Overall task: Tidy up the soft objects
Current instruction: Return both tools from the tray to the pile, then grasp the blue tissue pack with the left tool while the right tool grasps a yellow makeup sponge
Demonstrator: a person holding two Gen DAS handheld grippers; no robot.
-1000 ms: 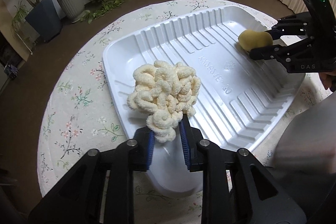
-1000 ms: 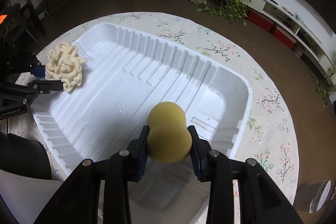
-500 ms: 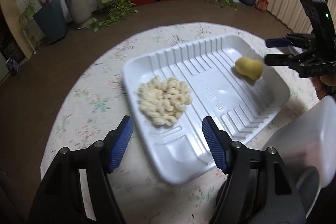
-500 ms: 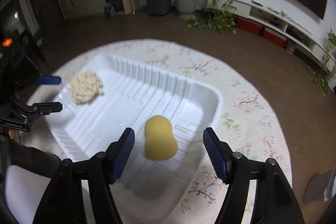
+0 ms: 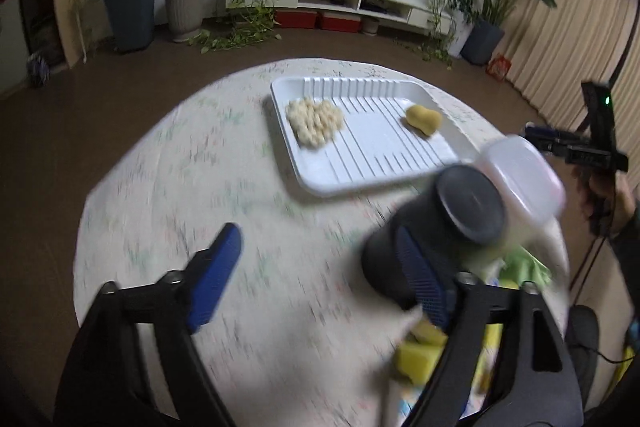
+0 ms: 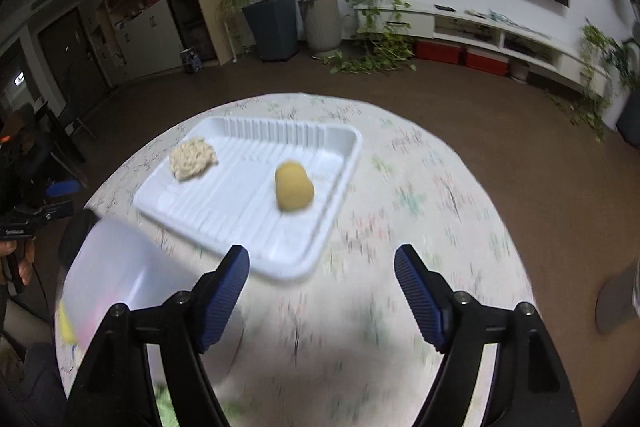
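Both claws pulled back from tray [image 6: 340, 163], left claw [image 5: 320, 279] and right claw [image 6: 322, 291] opening, empty, noodle puff [image 5: 315, 121], apparently sponge [image 6: 293, 185], well ahead.

blur: tablecloth [image 5: 248, 211] pattern | hidden: dark cylinder [image 5: 436, 231] covers tray [image 5: 360, 183] corner

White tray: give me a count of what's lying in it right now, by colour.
Cream looped soft piece: 1
Yellow peanut-shaped sponge: 1
Total in the white tray: 2

Cream looped chenille clump [image 5: 315, 121] and yellow peanut-shaped sponge [image 5: 424, 115] lying apart in white tray [image 5: 372, 163]
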